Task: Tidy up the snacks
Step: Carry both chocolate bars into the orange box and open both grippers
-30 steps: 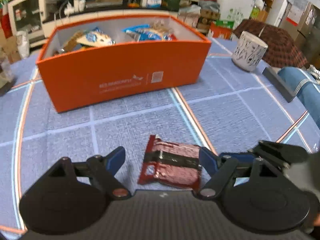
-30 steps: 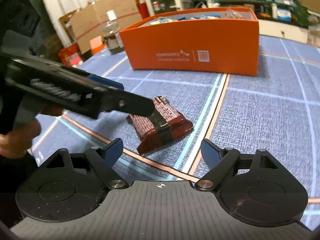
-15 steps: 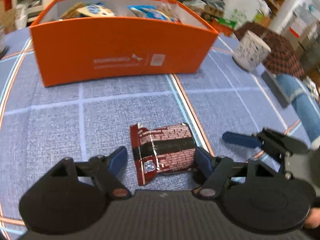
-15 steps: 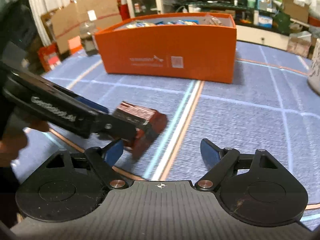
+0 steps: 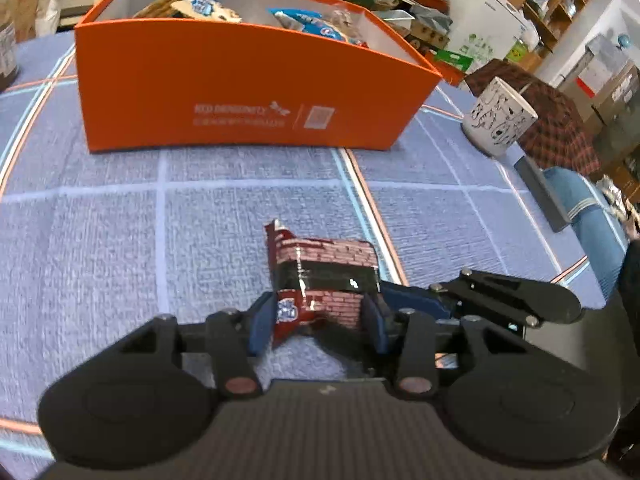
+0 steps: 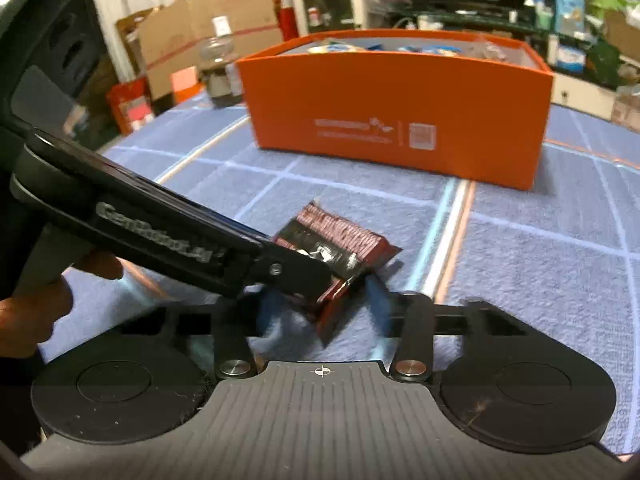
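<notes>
Left gripper [image 5: 316, 322] pinches glossy crinkled packet [image 5: 324, 276]; right gripper's [image 6: 324, 312] grip unclear.

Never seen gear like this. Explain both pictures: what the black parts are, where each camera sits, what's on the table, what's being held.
Each picture comes from a camera mounted on a hand-held gripper, looking along its two blue-tipped fingers; a person carries one in each hand. The left hand-held gripper has closed on a dark red snack packet, tilting it up off the blue checked tablecloth. The right hand-held gripper sits close beside it; motion blur hides whether it grips. Beyond stand an orange box holding other snacks and a patterned white cup.
</notes>
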A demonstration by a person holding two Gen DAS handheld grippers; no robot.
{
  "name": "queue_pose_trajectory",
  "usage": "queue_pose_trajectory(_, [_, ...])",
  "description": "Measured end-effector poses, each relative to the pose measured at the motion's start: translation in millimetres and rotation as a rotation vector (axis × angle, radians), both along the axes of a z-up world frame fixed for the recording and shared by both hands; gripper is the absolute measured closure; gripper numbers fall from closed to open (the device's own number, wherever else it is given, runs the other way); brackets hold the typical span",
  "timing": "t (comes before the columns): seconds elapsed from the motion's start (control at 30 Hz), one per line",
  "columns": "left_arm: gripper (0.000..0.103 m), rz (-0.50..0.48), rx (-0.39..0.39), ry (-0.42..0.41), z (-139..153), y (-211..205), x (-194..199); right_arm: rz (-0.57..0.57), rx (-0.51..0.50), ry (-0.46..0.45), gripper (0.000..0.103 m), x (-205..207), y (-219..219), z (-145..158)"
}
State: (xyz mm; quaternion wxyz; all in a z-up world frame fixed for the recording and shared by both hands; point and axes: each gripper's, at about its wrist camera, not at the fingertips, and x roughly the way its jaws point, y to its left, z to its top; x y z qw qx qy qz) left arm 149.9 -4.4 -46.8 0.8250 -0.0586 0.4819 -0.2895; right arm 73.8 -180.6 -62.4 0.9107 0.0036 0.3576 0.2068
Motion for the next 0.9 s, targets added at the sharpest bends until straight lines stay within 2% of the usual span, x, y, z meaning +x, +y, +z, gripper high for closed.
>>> queue_pose_trajectory(0.1, [0.063,0.015,-0.01,-0.015,14,0,-8,0.002,-0.015,-0.032,0.081,-9,-1,9])
queue_pose_trajectory(0.3, [0.063,0.028,0.002,-0.114,68,-12,-4,-0.028,0.027,-0.135,0.081,-10,-12,50])
queue_pose_trajectory(0.47, [0.063,0.069,0.018,-0.189,111,-26,38,-0.021,0.027,-0.19,0.081,34,-23,90])
queue_pose_trajectory(0.57, [0.063,0.1,0.021,-0.213,124,-35,74,-0.012,0.012,-0.215,0.081,75,-25,109])
queue_pose_trajectory(0.7, [0.063,0.139,0.045,-0.217,124,-42,122,0.002,0.027,-0.206,0.081,132,-28,115])
queue_pose_trajectory(0.9, [0.063,0.144,0.065,-0.175,95,-43,176,0.011,0.008,-0.144,0.081,197,-27,90])
